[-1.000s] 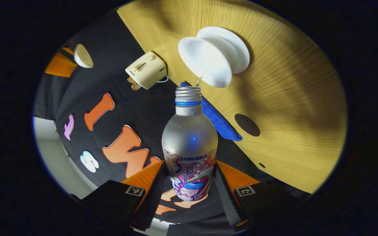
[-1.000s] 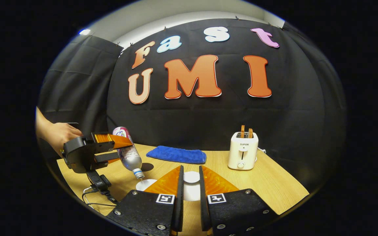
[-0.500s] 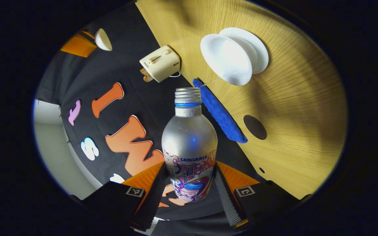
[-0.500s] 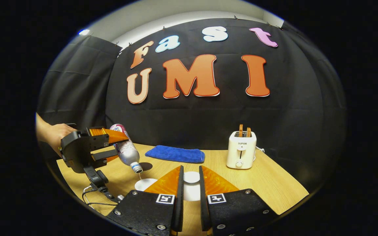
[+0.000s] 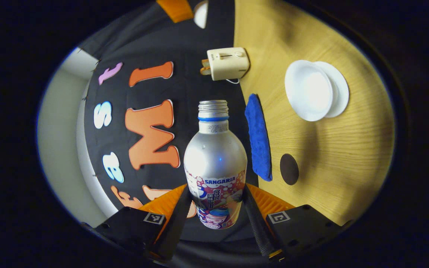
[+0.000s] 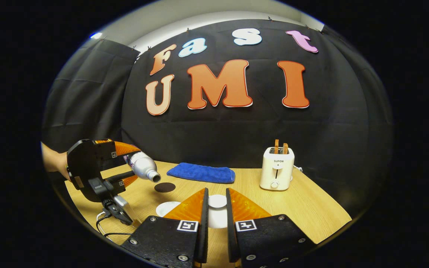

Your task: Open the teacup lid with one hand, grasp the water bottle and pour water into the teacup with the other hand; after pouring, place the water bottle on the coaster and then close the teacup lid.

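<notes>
Wood table [image 6: 304,208], black cloth wall behind. Landmark: teacup [image 5: 307,91], open, on its saucer. Left tool [image 5: 214,208] clamped on water bottle [image 5: 215,160], held about level in the air, beside the cup. Coaster [image 5: 289,169] bare, near cup, just beside blue towel [image 5: 259,141]. Right tool [image 6: 216,216] nearly closed on white lid [image 6: 217,201], above cup. Toaster [image 6: 276,168] well apart.

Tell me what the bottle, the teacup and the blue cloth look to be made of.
Bottle: probably aluminium, matte silver with a soft sheen, a threaded metal neck and a printed label.
Teacup: likely glazed ceramic, plain white, smooth and slightly glossy.
Blue cloth: soft fabric, probably terry or microfibre, with a nubby, matte surface.
</notes>
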`<action>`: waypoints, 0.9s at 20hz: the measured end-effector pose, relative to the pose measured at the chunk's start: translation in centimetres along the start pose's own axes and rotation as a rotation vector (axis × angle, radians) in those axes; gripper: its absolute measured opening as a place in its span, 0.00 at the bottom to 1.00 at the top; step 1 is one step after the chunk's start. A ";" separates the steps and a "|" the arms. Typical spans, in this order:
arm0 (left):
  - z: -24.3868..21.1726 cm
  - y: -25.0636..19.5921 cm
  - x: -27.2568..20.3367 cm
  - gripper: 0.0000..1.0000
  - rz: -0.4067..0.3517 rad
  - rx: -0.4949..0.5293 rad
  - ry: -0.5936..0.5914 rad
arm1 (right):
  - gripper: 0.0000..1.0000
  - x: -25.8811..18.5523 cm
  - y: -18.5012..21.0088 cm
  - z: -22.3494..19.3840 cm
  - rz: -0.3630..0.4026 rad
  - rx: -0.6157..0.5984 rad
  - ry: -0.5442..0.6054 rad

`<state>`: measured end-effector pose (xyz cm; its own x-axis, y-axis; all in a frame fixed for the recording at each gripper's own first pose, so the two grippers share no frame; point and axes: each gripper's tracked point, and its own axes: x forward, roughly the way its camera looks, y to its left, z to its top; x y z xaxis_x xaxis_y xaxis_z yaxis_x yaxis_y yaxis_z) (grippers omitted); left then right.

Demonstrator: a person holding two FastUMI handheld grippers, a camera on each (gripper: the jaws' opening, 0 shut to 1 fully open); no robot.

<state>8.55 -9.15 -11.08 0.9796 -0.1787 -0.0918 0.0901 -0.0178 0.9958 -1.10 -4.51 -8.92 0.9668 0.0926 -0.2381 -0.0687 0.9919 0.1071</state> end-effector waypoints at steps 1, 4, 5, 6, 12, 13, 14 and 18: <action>-0.4 0.1 0.0 0.85 0.015 -0.053 0.003 | 0.22 0.1 0.2 0.2 0.001 -0.006 -0.002; -1.4 1.3 -0.2 0.84 0.084 -0.203 0.005 | 0.22 0.5 0.5 0.7 -0.006 -0.020 -0.008; -1.8 1.8 -0.2 0.84 0.104 -0.268 0.009 | 0.22 0.7 0.6 0.7 -0.004 -0.026 -0.007; -2.3 2.1 0.0 0.81 0.123 -0.344 0.015 | 0.22 0.8 0.8 0.9 -0.005 -0.031 -0.009; -4.1 4.1 0.2 0.84 0.203 -0.723 0.023 | 0.22 2.1 2.3 0.7 0.014 -0.036 0.004; -4.4 3.9 0.5 0.84 0.198 -0.776 0.023 | 0.22 2.4 2.5 0.7 0.013 -0.039 0.006; -4.6 3.8 0.7 0.84 0.194 -0.829 0.026 | 0.22 2.5 2.7 0.7 0.016 -0.040 0.008; -5.7 3.6 2.2 0.84 0.188 -1.041 0.036 | 0.22 3.1 3.3 0.9 0.026 -0.025 0.003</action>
<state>12.04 -4.05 -7.68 0.9970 -0.0614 0.0469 0.0293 0.8622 0.5058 1.88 -1.00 -8.39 0.9640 0.1189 -0.2380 -0.1002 0.9910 0.0892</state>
